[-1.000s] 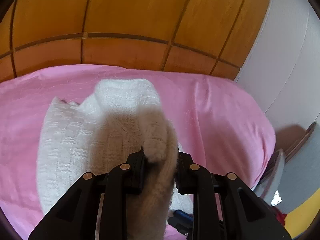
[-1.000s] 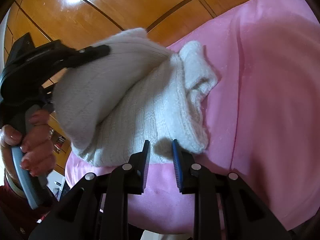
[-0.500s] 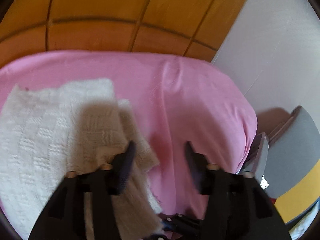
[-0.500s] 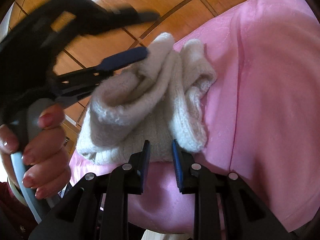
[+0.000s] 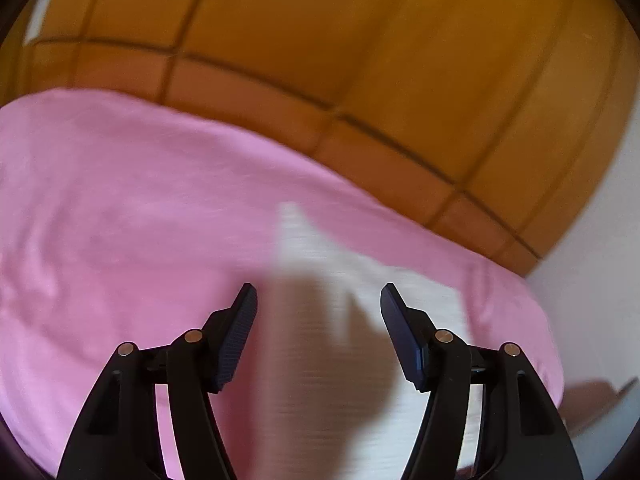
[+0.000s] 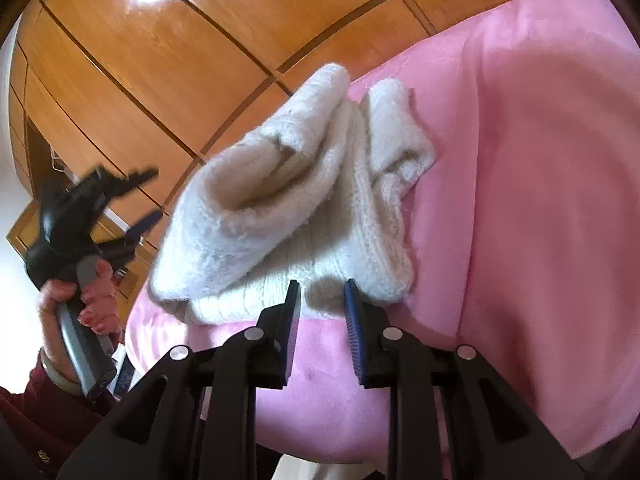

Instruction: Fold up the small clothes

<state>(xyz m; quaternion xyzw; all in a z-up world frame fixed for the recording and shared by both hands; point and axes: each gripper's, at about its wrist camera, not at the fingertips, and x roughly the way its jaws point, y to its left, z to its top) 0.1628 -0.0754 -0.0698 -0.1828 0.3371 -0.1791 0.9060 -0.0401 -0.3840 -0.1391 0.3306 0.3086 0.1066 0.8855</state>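
The right wrist view shows the white knitted garment (image 6: 288, 216) sharply: it lies bunched and half folded on the pink bed cover (image 6: 520, 200), close to the cover's left edge, with a thick roll of knit lifted on its left side and a smaller rumpled lobe toward the far edge. The right gripper (image 6: 322, 300) sits at the garment's near hem with its jaws narrowly parted; the hem lies just beyond the tips, and I cannot tell whether they touch it. Only this view shows the person's hand (image 6: 86, 292) holding the left gripper (image 6: 132, 200) off the left edge of the bed, apart from the garment, in front of the wooden wardrobe panels (image 6: 160, 60).

The left wrist view is blurred. It shows the left gripper (image 5: 318, 300) with its jaws wide apart after just opening, nothing between the pads, and the garment (image 5: 360, 280) as a pale smear on the cover (image 5: 120, 200) below them. This view alone shows the white wall (image 5: 600, 260) past the cover's right edge.

The cover's right half is bare and smooth, and a broad bare stretch lies left of the garment in the left wrist view.
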